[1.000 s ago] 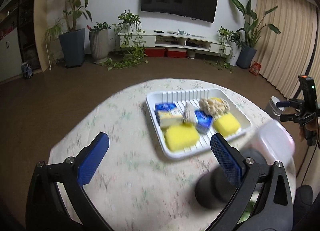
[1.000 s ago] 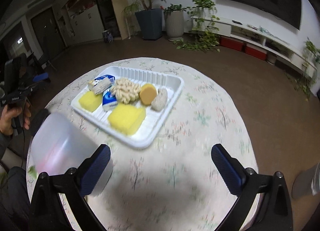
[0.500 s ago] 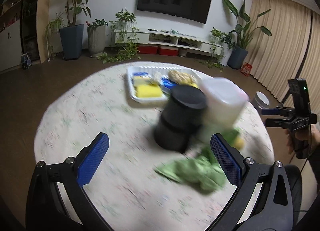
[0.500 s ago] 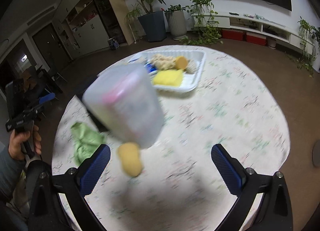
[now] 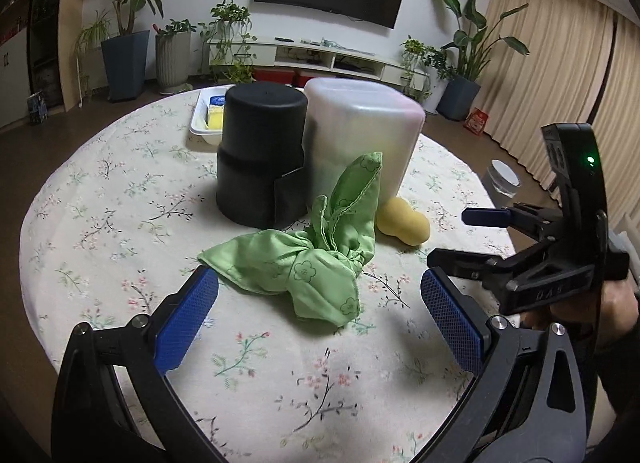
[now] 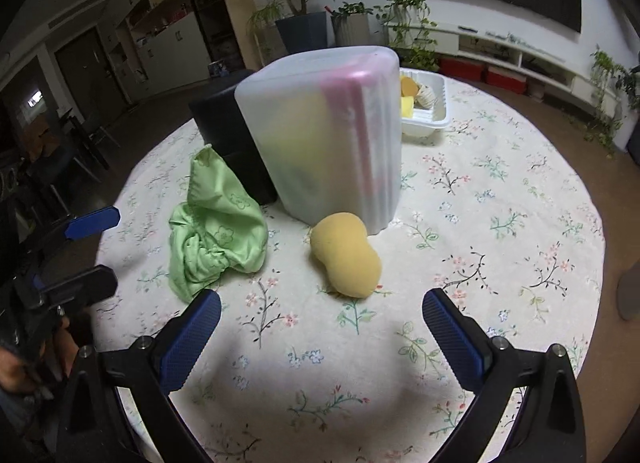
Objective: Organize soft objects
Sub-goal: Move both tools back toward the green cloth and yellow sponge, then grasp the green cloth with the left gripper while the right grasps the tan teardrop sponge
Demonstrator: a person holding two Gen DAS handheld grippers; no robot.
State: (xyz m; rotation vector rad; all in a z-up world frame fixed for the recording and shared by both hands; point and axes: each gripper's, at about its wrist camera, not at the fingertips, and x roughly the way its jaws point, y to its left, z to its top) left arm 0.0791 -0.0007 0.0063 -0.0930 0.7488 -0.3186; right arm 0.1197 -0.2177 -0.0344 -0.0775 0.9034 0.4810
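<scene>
A crumpled green cloth (image 5: 312, 263) (image 6: 214, 233) lies on the flowered tablecloth, one corner leaning up against a translucent white bin (image 5: 360, 143) (image 6: 328, 135). A yellow peanut-shaped sponge (image 5: 404, 219) (image 6: 348, 257) rests at the bin's foot. My left gripper (image 5: 320, 327) stands open just short of the cloth, nothing between its fingers. My right gripper (image 6: 320, 337) is open too, just short of the sponge. Each gripper shows in the other's view, the right gripper (image 5: 464, 235) at the right edge and the left gripper (image 6: 104, 251) at the left edge.
A black cylindrical container (image 5: 260, 155) (image 6: 228, 131) stands beside the bin. Behind them a white tray (image 5: 200, 123) (image 6: 432, 119) holds yellow sponges and other soft items. The round table's edge drops to a brown floor. A hand (image 5: 616, 307) holds the right gripper.
Both views have swung from the tray to the near side of the table and moved closer. The bin, black container, cloth and sponge now fill the views. Both grippers stayed open.
</scene>
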